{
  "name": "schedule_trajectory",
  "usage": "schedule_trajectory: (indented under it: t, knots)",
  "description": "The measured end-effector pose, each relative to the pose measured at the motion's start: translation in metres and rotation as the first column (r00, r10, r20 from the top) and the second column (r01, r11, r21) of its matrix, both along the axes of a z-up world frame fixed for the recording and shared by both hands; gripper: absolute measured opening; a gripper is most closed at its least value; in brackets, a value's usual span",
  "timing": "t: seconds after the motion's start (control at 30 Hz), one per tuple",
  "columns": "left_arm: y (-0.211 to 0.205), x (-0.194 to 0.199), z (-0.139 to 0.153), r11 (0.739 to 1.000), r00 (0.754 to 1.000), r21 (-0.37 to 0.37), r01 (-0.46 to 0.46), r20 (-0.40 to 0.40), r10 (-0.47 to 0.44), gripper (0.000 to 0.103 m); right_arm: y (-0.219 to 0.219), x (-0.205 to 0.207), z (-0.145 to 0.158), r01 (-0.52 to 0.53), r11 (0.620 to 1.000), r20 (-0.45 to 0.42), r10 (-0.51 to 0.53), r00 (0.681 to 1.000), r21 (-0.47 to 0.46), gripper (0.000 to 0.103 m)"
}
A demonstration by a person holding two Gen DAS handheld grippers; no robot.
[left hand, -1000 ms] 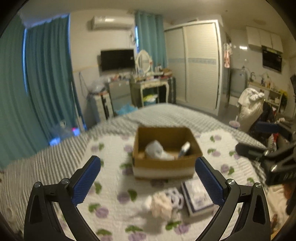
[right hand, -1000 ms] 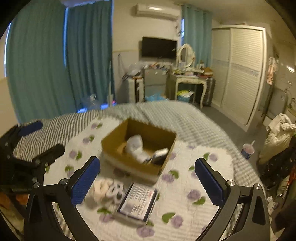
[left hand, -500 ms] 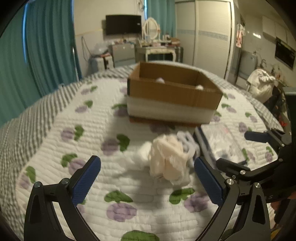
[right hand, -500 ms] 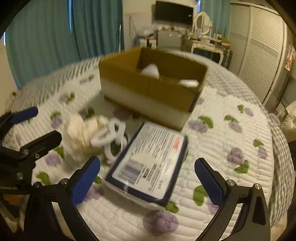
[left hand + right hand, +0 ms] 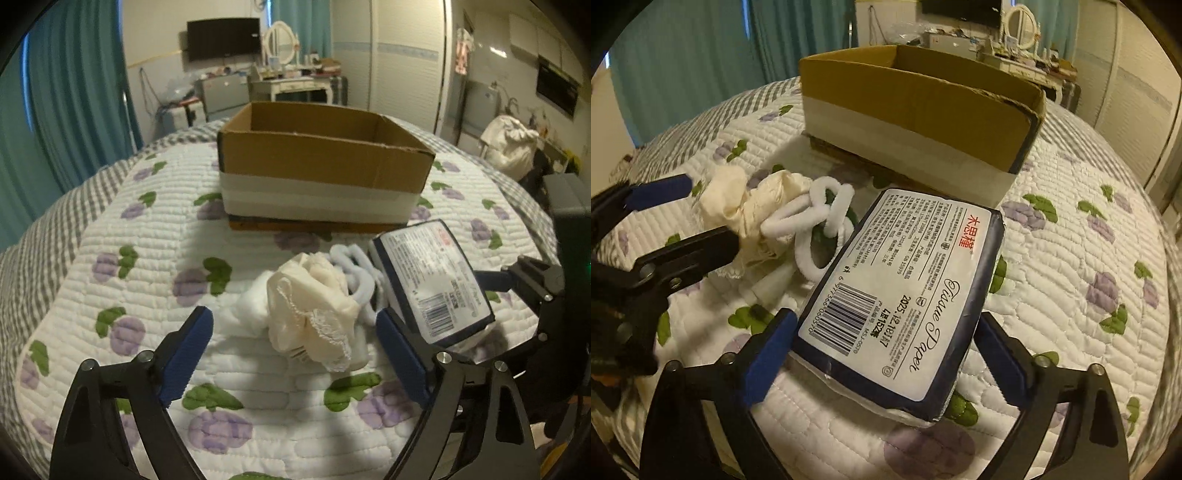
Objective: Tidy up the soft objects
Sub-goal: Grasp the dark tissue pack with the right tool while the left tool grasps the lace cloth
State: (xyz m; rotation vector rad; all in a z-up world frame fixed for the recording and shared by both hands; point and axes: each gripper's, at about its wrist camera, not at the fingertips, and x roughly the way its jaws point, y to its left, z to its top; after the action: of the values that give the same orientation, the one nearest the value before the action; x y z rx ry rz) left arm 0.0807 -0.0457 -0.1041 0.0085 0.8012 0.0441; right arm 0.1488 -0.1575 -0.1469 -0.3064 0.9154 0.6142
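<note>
- Left wrist view: left gripper [image 5: 293, 328] spread wide, nothing between its pads, low over the quilt [image 5: 140, 295]. The cream lace-edged cloth [image 5: 314, 302] lies bunched on the quilt between the two pads, apart from both.
- Just behind the cloth, touching it, a white fuzzy loop [image 5: 354, 273]. The tissue pack [image 5: 432, 284] sits to its right, the cardboard box [image 5: 321, 177] beyond, well apart from the pile.
- Handling, as I judge it: the cloth is light and limp and will collapse under the pads, so take it across the thick middle of the bunch, not the lace hem. The loop may drag along.
- Against half a second ago: this gripper is lower and closer, and the cloth now sits level with the fingertips rather than ahead of them.
- Right wrist view: right gripper [image 5: 882, 339] open, its pads straddling the near end of the tissue pack [image 5: 905, 291]. Left pad looks to touch the wrapper; right pad is just beside it. Not yet squeezed.
- Handling: the pack is light, squashy and film-wrapped, so likely slippery. Grip across the short width, near the barcode end.
- Against half a second ago: the pack lay ahead of the pads and now lies between them. The box [image 5: 916, 107] is nearer in frame.
</note>
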Motion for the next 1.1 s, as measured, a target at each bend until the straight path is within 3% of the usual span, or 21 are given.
schedule_trajectory:
  t: [0.07, 0.17, 0.2, 0.27, 0.37, 0.57, 0.9, 1.1]
  knots:
    - [0.001, 0.002, -0.002, 1.000, 1.000, -0.017, 0.013, -0.013, -0.013, 0.077, 0.000, -0.003, 0.001, -0.012, 1.000, 0.018, 0.012, 1.000, -0.003, 0.082]
    - [0.004, 0.008, -0.008, 0.999, 0.999, -0.032, 0.021, -0.039, -0.022, 0.068, -0.005, -0.003, 0.007, -0.015, 1.000, 0.030, 0.015, 0.999, 0.010, 0.065]
    - [0.006, 0.009, -0.009, 0.999, 0.999, -0.042, 0.024, -0.046, -0.026, 0.063, -0.008, -0.001, 0.011, -0.010, 1.000, 0.021, 0.009, 1.000, 0.021, 0.064]
    - [0.009, 0.012, -0.012, 0.997, 0.997, -0.070, 0.037, -0.060, -0.041, 0.043, -0.016, 0.003, 0.015, 0.013, 0.999, -0.002, -0.013, 1.000, 0.047, 0.060]
    - [0.010, 0.010, -0.011, 0.995, 0.996, -0.083, 0.061, -0.055, -0.066, 0.029, -0.025, 0.005, 0.023, 0.042, 0.997, -0.006, -0.041, 0.999, 0.071, 0.059]
    - [0.013, 0.000, 0.006, 0.992, 0.997, -0.107, 0.071, -0.024, -0.074, 0.027, -0.035, 0.001, 0.061, 0.072, 0.989, 0.048, -0.078, 0.996, 0.129, 0.058]
    - [0.010, -0.024, 0.086, 0.991, 0.985, -0.073, 0.111, 0.138, -0.100, 0.027, -0.048, -0.015, 0.137, 0.110, 0.959, 0.143, -0.151, 0.978, 0.261, 0.058]
    - [0.014, -0.013, 0.118, 0.986, 0.971, -0.072, 0.149, 0.201, -0.132, 0.027, -0.049, -0.015, 0.181, 0.095, 0.937, 0.200, -0.169, 0.965, 0.335, 0.058]
